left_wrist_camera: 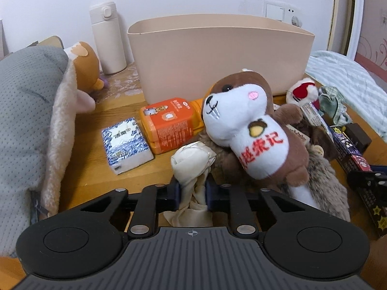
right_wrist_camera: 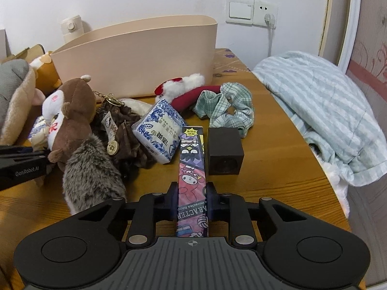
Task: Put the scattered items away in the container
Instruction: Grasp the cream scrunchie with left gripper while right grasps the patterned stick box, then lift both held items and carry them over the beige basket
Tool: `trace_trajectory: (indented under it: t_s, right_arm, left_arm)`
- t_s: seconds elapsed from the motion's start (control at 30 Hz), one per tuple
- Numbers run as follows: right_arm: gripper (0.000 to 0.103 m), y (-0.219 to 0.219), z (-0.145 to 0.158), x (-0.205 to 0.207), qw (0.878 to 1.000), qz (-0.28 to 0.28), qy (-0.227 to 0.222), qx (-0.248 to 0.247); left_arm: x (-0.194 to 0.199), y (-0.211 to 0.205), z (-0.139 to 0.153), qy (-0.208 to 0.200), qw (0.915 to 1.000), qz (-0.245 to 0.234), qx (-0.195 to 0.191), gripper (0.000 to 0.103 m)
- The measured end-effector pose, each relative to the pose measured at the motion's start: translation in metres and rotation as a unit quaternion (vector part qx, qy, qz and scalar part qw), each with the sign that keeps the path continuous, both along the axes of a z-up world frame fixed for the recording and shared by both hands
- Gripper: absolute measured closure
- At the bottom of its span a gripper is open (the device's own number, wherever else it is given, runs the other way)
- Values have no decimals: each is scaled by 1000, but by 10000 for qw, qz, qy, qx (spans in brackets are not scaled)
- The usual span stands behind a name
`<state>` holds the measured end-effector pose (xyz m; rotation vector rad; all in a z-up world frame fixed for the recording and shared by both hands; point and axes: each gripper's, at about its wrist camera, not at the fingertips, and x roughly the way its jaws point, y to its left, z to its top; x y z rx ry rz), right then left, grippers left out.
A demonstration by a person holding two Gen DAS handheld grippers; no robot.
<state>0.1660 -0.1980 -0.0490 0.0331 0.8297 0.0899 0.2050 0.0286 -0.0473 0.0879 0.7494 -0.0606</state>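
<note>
You are at the beginning of the tidying. The beige container (left_wrist_camera: 217,55) stands well ahead of both jaws, and as far as its inside shows in the right wrist view, nothing is in it; the bottom is hidden, so you cannot be sure.

Your left gripper (left_wrist_camera: 192,188) has its jaws closed narrow on a cream cloth (left_wrist_camera: 191,164), which bulges out above the fingers. Your right gripper (right_wrist_camera: 192,193) has its jaws closed on a long cartoon-printed box (right_wrist_camera: 192,169), which runs forward between the fingers and points away from you. Both things are gripped, but whether they are already lifted off the wooden table (right_wrist_camera: 278,169) you cannot tell.

Almost everything is still left. Ahead of the left jaws lie a blue-patterned tissue pack (left_wrist_camera: 127,145) and an orange pack (left_wrist_camera: 169,123), left of centre, with the brown squirrel plush (left_wrist_camera: 251,125) just to the right of the jaws. Ahead of the right jaws are a dark cube (right_wrist_camera: 225,152) just to the right of the box, a second tissue pack (right_wrist_camera: 159,133) to the left, a green checked cloth (right_wrist_camera: 227,106) and a red and white plush (right_wrist_camera: 186,89) further ahead.

The left wrist view shows you the orange pack and the white bottle (left_wrist_camera: 108,38) beside the container; the right wrist view hides the pack behind the plush. The right wrist view alone shows the open top of the container, the brown pouch (right_wrist_camera: 123,130) with its keyring, and the striped blanket (right_wrist_camera: 326,111) far to the right.
</note>
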Motion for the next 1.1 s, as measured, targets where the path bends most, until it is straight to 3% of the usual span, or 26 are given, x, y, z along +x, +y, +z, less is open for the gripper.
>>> trace_trajectory:
  t_s: [0.43, 0.8, 1.1]
  right_arm:
    - [82, -7, 28, -19, 9989, 91, -360, 278]
    - [82, -7, 95, -18, 9919, 378, -1213, 54]
    - [82, -3, 131, -5, 9847, 545, -1657, 19]
  left_arm:
    - [-30, -1, 30, -350, 9994, 44, -65, 89]
    - [-43, -10, 86, -963, 9953, 30, -23, 89]
    - [-28, -14, 123, -1333, 9910, 55, 77, 89]
